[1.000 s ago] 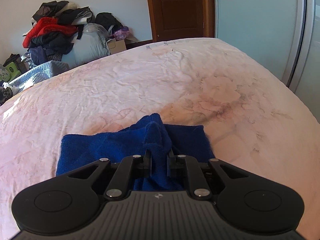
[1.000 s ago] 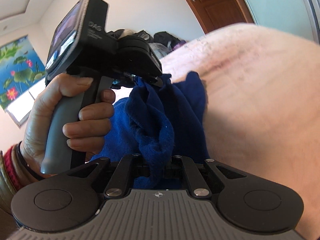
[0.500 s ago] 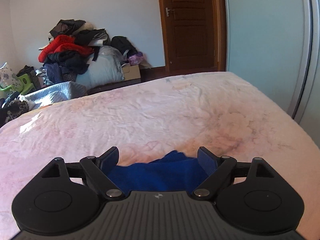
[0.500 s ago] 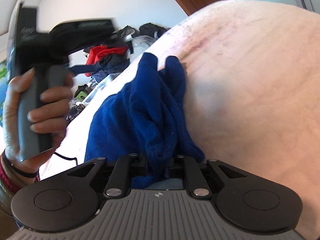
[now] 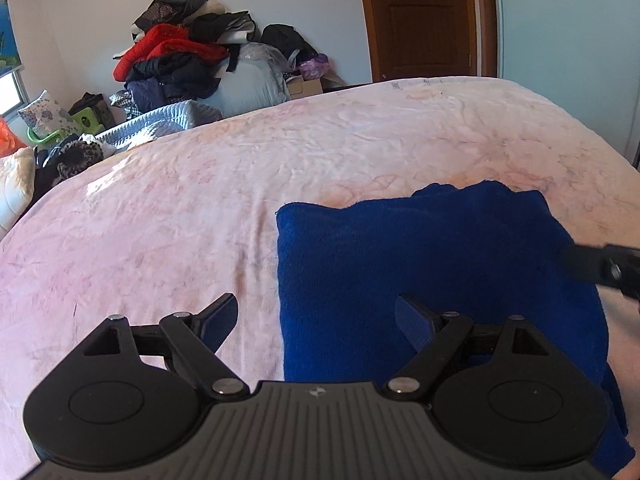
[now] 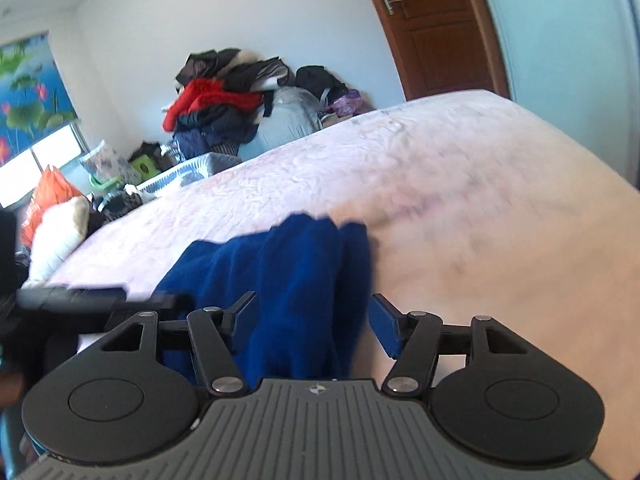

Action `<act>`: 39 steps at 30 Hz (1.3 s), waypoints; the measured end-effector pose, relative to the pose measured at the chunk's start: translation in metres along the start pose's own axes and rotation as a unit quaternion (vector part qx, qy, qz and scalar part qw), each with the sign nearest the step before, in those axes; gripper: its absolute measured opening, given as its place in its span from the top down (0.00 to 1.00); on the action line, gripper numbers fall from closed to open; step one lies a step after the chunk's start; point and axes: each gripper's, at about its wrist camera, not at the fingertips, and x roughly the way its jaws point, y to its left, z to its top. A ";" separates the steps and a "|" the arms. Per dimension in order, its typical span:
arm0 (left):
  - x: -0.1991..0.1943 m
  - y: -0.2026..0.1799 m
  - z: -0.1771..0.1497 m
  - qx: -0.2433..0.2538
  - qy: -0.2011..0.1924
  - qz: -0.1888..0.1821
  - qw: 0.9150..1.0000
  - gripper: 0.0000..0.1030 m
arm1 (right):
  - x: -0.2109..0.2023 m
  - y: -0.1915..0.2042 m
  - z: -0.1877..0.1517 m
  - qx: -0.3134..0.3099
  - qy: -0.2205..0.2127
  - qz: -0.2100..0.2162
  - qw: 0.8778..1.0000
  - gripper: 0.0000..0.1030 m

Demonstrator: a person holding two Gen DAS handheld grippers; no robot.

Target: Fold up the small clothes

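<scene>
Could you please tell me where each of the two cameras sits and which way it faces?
Left wrist: on the left gripper, open, looking down over the blue cloth on the bed toward the door.
Right wrist: on the right gripper, jaws just opened, cloth between them unpressed.
Shared: cloth, bed, clothes pile.

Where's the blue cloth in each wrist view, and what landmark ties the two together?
Left wrist: blue cloth lies flat on the bed, centre-right, partly between the open fingers of the left gripper.
Right wrist: blue cloth lower centre, bunched, running between the fingers of the right gripper.
Shared landmark: clothes pile with the red garment against the far wall.
</scene>
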 end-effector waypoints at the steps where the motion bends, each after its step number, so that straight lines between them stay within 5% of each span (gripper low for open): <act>1: 0.001 0.001 -0.001 -0.001 0.001 -0.001 1.000 0.16 | 0.011 -0.002 0.008 0.008 0.009 0.009 1.000 0.36; 5: 0.000 0.002 -0.003 0.002 -0.001 -0.001 1.000 0.16 | 0.050 -0.010 0.031 0.041 0.056 0.036 0.997 0.39; 8: 0.001 0.001 -0.004 0.009 -0.004 0.002 1.000 0.16 | 0.064 -0.004 0.033 0.025 0.070 0.038 0.997 0.86; 14: 0.003 0.001 -0.006 0.007 0.000 0.001 1.000 0.16 | 0.073 -0.008 0.036 0.008 0.047 0.002 0.999 0.92; 16: 0.003 0.001 -0.007 0.006 0.002 0.001 1.000 0.16 | 0.077 -0.014 0.035 0.014 0.052 -0.007 0.999 0.89; 18: 0.002 0.002 -0.007 0.006 0.001 0.001 1.000 0.16 | 0.072 -0.014 0.031 0.010 0.049 -0.021 0.999 0.73; 22: 0.001 0.002 -0.008 0.007 0.000 0.001 1.000 0.16 | 0.041 -0.003 0.023 -0.022 0.006 -0.034 0.999 0.70; 26: -0.004 0.007 -0.010 0.004 -0.005 -0.007 1.000 0.16 | 0.047 0.005 0.012 -0.082 0.058 -0.036 0.994 0.42; 28: -0.007 0.014 -0.012 0.005 -0.013 -0.012 1.000 0.16 | 0.047 -0.003 0.007 -0.073 0.059 -0.053 0.994 0.41; 32: -0.003 0.044 -0.014 -0.019 -0.024 -0.037 0.999 0.16 | 0.036 -0.039 0.008 0.036 0.063 0.031 0.997 0.35; 35: 0.010 0.068 -0.010 -0.060 -0.006 -0.098 0.993 0.16 | 0.044 -0.051 0.004 0.048 0.087 0.056 0.994 0.31; 39: 0.033 0.079 -0.009 -0.090 0.021 -0.170 0.981 0.16 | 0.056 -0.066 0.003 0.098 0.103 0.153 0.978 0.29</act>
